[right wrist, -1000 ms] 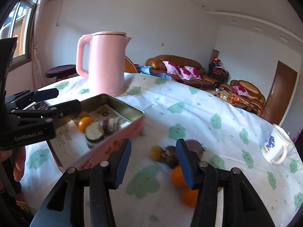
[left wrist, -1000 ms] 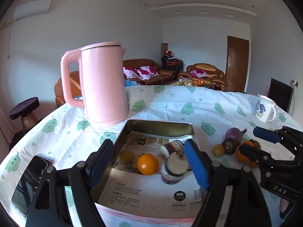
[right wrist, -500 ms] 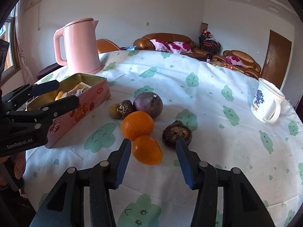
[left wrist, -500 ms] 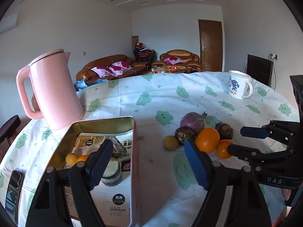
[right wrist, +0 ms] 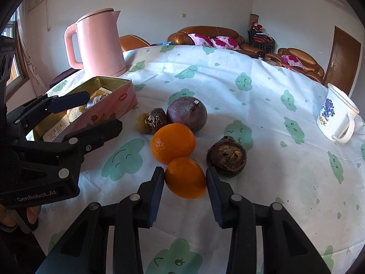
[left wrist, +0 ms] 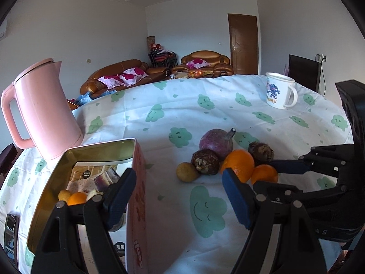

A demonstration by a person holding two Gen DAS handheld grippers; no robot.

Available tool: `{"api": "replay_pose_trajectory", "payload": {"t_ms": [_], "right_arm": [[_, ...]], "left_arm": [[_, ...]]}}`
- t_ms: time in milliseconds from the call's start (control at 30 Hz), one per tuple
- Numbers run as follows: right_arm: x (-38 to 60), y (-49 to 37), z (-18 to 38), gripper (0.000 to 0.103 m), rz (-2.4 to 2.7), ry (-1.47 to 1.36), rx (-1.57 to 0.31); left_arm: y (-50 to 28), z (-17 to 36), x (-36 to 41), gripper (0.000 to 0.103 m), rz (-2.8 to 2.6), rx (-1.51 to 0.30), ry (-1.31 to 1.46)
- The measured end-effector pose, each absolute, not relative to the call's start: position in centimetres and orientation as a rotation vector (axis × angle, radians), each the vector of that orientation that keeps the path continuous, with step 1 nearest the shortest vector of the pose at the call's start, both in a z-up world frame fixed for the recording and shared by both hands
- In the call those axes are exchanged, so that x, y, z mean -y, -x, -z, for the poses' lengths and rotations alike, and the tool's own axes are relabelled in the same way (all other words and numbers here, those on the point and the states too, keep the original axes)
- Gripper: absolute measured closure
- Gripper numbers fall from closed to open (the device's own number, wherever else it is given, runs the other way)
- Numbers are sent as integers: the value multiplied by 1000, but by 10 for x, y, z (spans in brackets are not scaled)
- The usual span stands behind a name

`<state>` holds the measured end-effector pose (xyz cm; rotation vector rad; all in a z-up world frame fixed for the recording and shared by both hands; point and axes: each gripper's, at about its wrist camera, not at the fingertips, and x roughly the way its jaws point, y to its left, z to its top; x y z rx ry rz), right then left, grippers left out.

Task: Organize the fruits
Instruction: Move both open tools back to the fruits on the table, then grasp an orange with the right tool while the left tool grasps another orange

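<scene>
Several fruits lie in a cluster on the tablecloth: a small orange (right wrist: 186, 178), a bigger orange (right wrist: 173, 142), a purple round fruit (right wrist: 187, 113), two brown husked fruits (right wrist: 226, 156) (right wrist: 157, 118) and a small yellow-green fruit (right wrist: 142, 126). My right gripper (right wrist: 185, 180) is open, its jaws on either side of the small orange on the table. An open pink tin (left wrist: 136, 182) at the left holds several fruits. My left gripper (left wrist: 178, 196) is open and empty, hovering between the tin and the cluster.
A pink kettle (left wrist: 41, 111) stands behind the tin. A white printed mug (right wrist: 335, 117) stands at the far right. A phone (left wrist: 10, 228) lies at the table's left edge. The cloth (right wrist: 273, 194) slopes off at the front edge.
Both grippers swung right from the tin to the fruit cluster. My right gripper moved forward until its open jaws flank the small orange.
</scene>
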<state>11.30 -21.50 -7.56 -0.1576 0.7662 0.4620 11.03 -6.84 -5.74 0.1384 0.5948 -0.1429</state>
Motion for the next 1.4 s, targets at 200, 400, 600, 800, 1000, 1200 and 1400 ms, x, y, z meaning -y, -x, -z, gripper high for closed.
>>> {"api": "replay_pose_trajectory", "payload": {"t_ms": [200, 400, 600, 800, 1000, 1200, 1400], "right_arm": [[241, -108, 66, 64, -338, 99, -695], [268, -117, 65, 64, -231, 74, -696], [284, -120, 65, 64, -223, 23, -697], [286, -121, 66, 64, -235, 10, -699], [286, -122, 68, 64, -250, 8, -713], [284, -121, 67, 63, -253, 17, -710], [284, -119, 66, 63, -259, 16, -696]], "left_arm": [[-115, 58, 84, 23, 171, -605, -155], [-121, 62, 114, 23, 239, -632, -187], [-123, 67, 141, 23, 310, -661, -231], [-135, 75, 151, 30, 333, -729, -239], [-146, 84, 155, 46, 370, -802, -234], [-147, 85, 152, 52, 387, -811, -201], [-146, 81, 145, 53, 389, -786, -163]]}}
